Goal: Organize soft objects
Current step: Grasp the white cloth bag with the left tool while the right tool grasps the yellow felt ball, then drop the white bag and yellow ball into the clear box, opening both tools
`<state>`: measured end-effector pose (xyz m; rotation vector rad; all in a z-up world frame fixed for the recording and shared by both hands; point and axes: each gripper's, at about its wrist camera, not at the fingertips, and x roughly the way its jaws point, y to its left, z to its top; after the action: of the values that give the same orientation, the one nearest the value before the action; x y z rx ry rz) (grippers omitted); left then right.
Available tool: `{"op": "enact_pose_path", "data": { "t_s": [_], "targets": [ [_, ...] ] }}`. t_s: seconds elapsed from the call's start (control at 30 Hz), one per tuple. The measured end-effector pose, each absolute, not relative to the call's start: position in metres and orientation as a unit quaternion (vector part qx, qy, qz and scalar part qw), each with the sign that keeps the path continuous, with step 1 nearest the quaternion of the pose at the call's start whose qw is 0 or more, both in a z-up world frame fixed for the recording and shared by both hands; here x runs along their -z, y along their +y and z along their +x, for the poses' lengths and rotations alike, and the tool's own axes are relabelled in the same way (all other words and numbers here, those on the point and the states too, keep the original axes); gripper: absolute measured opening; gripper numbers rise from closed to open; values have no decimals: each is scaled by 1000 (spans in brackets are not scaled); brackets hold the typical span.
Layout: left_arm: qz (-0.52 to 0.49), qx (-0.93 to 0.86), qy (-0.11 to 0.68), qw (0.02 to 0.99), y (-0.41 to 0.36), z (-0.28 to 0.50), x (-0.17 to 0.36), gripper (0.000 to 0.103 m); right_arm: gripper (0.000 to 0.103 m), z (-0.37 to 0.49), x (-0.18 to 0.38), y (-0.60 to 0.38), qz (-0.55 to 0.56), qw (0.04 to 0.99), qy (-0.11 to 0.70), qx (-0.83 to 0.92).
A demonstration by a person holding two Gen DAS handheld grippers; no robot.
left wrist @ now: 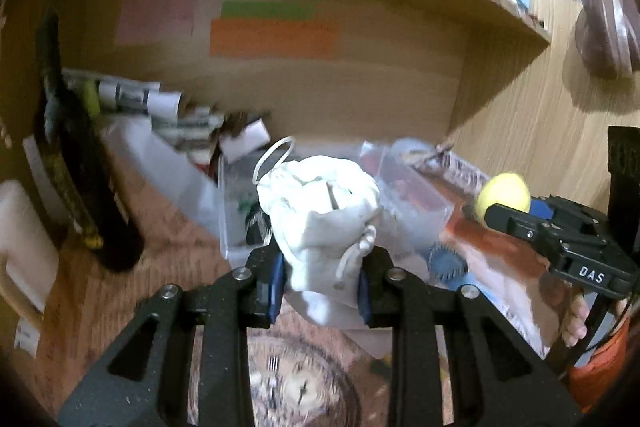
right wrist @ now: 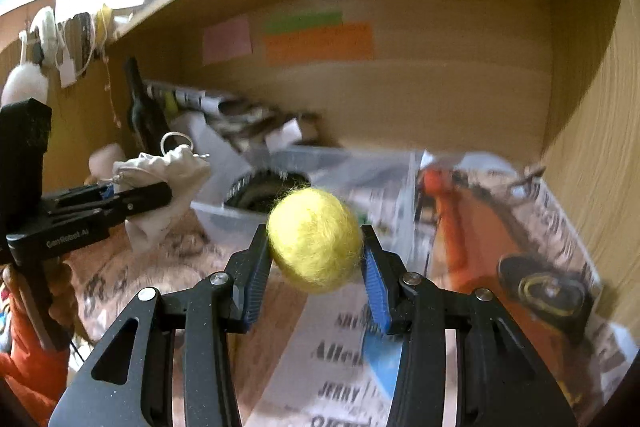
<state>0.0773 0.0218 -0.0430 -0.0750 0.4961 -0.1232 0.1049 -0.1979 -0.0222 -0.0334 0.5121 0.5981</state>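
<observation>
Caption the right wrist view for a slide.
Right gripper clamps a yellow felt ball above a clear plastic bin; left gripper holds a white drawstring pouch.

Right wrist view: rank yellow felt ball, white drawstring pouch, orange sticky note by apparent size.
1. yellow felt ball, nearest the lens, so inflated
2-3. white drawstring pouch and orange sticky note: look alike, pouch partly hidden; not ranked.

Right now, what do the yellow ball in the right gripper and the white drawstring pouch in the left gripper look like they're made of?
Yellow fuzzy ball: probably felted wool, matte; loose fibres stand off its outline. White drawstring pouch: woven cloth, likely cotton or canvas, matte; it crumples into soft folds and has a knotted cord. The right gripper and left gripper each clamp theirs.
</observation>
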Motion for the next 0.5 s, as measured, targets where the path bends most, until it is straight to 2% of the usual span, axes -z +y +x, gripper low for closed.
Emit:
{"op": "enact_pose_path", "data": {
  "t_s": [0.27, 0.5],
  "targets": [
    [-28, 81, 233, 969, 10, 118, 20, 29, 40, 129, 6, -197, -20, 931, 224, -286],
    [-15, 92, 258, 962, -6, 163, 24, 29, 40, 163, 22, -189, -33, 928, 253, -271]
  ]
}}
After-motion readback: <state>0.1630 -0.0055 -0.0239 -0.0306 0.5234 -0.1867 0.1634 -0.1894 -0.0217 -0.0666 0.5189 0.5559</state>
